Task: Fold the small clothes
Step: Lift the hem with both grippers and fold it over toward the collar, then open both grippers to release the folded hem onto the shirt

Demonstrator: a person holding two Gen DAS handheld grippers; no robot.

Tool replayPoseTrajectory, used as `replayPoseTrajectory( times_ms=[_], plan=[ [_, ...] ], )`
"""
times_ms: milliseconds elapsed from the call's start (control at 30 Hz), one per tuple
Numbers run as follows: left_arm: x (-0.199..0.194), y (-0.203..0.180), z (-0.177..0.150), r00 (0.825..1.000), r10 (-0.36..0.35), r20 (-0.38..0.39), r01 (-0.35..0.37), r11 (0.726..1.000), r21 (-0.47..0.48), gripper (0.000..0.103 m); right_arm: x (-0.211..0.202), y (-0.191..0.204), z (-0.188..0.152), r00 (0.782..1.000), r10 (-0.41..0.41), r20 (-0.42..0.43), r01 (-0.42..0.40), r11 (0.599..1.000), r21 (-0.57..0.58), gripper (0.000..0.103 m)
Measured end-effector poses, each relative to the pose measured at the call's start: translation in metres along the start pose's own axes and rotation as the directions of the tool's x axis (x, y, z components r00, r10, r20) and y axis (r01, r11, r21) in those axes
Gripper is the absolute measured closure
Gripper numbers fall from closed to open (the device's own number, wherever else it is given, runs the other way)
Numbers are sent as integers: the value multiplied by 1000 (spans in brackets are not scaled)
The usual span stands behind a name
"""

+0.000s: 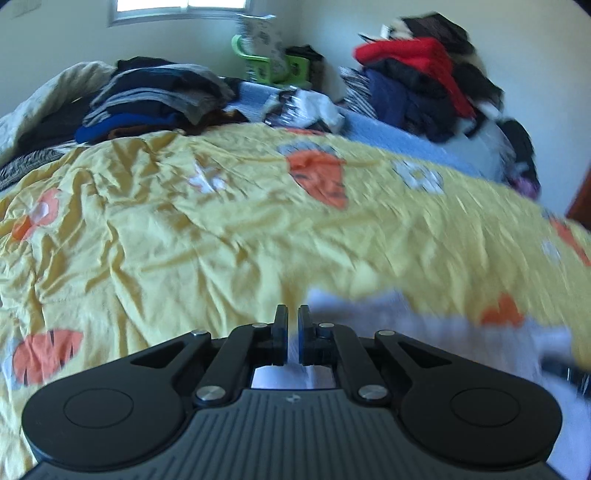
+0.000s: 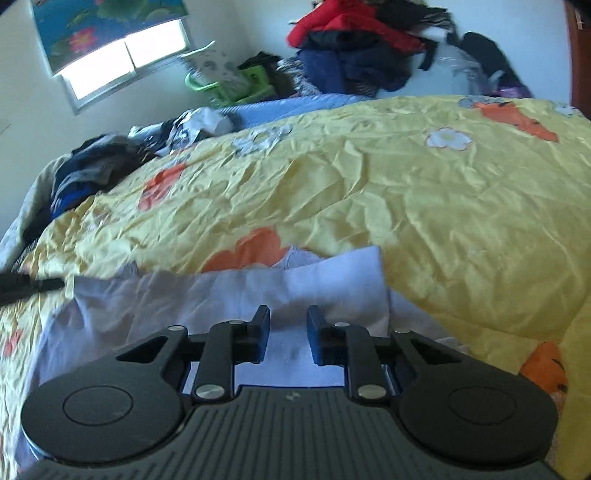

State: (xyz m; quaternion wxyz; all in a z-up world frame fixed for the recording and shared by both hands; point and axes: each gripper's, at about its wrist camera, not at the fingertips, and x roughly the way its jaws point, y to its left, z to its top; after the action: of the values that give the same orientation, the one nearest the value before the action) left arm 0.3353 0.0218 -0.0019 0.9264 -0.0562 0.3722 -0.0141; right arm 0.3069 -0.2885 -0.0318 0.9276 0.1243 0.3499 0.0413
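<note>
Right tool (image 2: 286,334) has its jaws partly spread right over the white cloth (image 2: 229,295), nothing pinched. Left tool (image 1: 292,334) is pressed together, and I can't tell if it's got any cloth. The cloth lies half folded on the yellow bedspread (image 2: 443,206), near edge. Looks like mid-fold to me; next grab needs a clean corner.

Garment (image 2: 229,295) on bedspread (image 2: 424,206), before clothes pile (image 2: 354,62)

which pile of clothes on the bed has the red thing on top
The tall pile at the far right corner of the bed, topped by a red garment. The lower pile of folded clothes on the left side shows only dark blues and greys.
</note>
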Motion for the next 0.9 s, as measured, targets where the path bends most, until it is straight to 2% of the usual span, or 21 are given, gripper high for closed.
replayPoseTrajectory(
  times_ms=[67, 100, 167, 233, 300, 367, 400, 467, 533, 733, 800, 833, 867, 900],
  plan=[
    [-8, -9, -13, 999, -32, -13, 32, 999, 14, 98, -14, 14, -6, 999, 5, 41, -3, 999, -54, 64],
    [-10, -15, -19, 999, -47, -14, 47, 999, 26, 97, -19, 23, -9, 999, 21, 48, -16, 996, -90, 59],
    [-10, -30, -29, 998, -55, -26, 57, 996, 72, 94, -21, 37, -15, 998, 57, 26, -52, 986, -157, 55],
    [-3, -43, -36, 999, -28, -45, 33, 993, 116, 94, -13, 48, -19, 998, 65, -21, -68, 978, -200, 55],
    [1, -50, -40, 1000, 9, -23, -6, 990, 143, 94, 0, 52, -22, 999, 6, -50, -18, 973, -229, 54],
    [-3, -52, -40, 1000, 23, -16, -21, 989, 145, 94, 1, 51, -21, 998, -63, -24, 56, 974, -217, 53],
    [-5, -52, -40, 1000, 24, -16, -21, 990, 140, 94, -3, 52, -20, 997, -74, -11, 71, 977, -200, 50],
    [-11, -52, -42, 1000, 18, -13, -16, 990, 140, 94, -18, 52, -22, 998, -52, 21, 55, 983, -175, 40],
    [-19, -53, -46, 1000, 26, -4, -25, 989, 149, 94, -35, 54, -30, 998, -38, 48, 46, 983, -177, 25],
    [-44, -47, -63, 1000, 22, 6, -23, 991, 131, 92, -76, 59, -55, 997, -43, 72, 55, 982, -183, 13],
    [-50, -46, -70, 1000, 24, -1, -23, 991, 129, 78, -87, 59, -63, 996, -49, 72, 60, 983, -172, 11],
    [-54, -44, -74, 1000, 24, 2, -24, 992, 128, 60, -91, 59, -68, 996, -56, 68, 66, 984, -163, 9],
    [-59, -43, -79, 1000, 23, 16, -25, 992, 126, 36, -95, 59, -71, 996, -62, 64, 71, 986, -153, 8],
    [-64, -43, -83, 999, 27, 36, -32, 991, 129, 26, -97, 59, -75, 996, -68, 62, 76, 987, -142, 7]
  ],
)
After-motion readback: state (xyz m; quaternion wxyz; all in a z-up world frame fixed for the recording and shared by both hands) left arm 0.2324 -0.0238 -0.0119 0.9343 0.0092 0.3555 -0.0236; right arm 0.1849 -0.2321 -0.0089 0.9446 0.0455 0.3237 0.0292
